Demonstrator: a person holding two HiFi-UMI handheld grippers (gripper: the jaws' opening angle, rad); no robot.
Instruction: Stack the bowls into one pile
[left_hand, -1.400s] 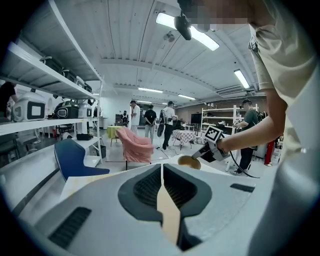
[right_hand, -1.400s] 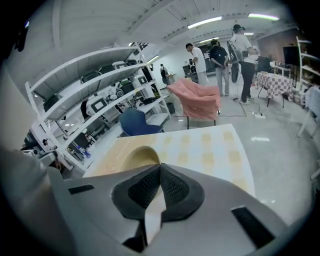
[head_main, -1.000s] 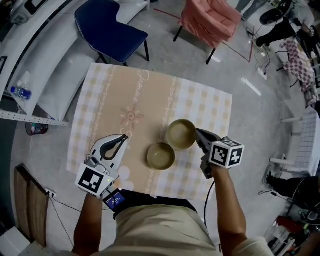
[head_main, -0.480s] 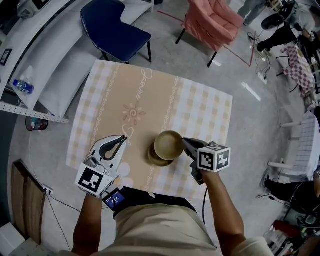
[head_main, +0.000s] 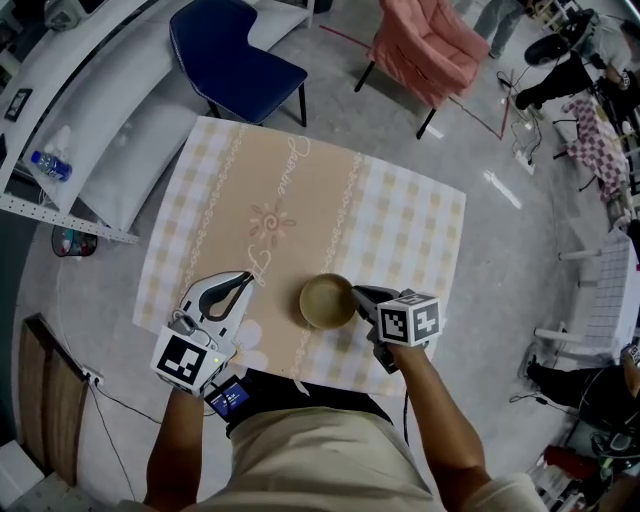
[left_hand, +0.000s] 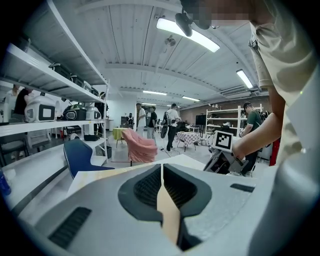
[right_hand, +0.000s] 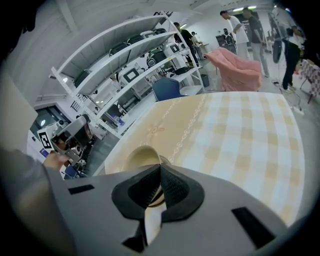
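Tan bowl (head_main: 326, 300) rim pinched by R tongs (head_main: 359, 294); L tongs (head_main: 248, 277) closed, empty.

My left gripper (head_main: 247, 277) is parked out front on my left, jaws pressed together with nothing in them. My right gripper (head_main: 360, 294) angles inward, forearm bent, jaws pinched on the bowl (head_main: 325, 300) rim.

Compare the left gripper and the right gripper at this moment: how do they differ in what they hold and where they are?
The right gripper is shut on the rim of the bowl; the left gripper is shut on nothing. The right gripper touches the bowl; the left gripper sits apart from it, off to its left. Both have their jaws together and both are over the near part of the table.
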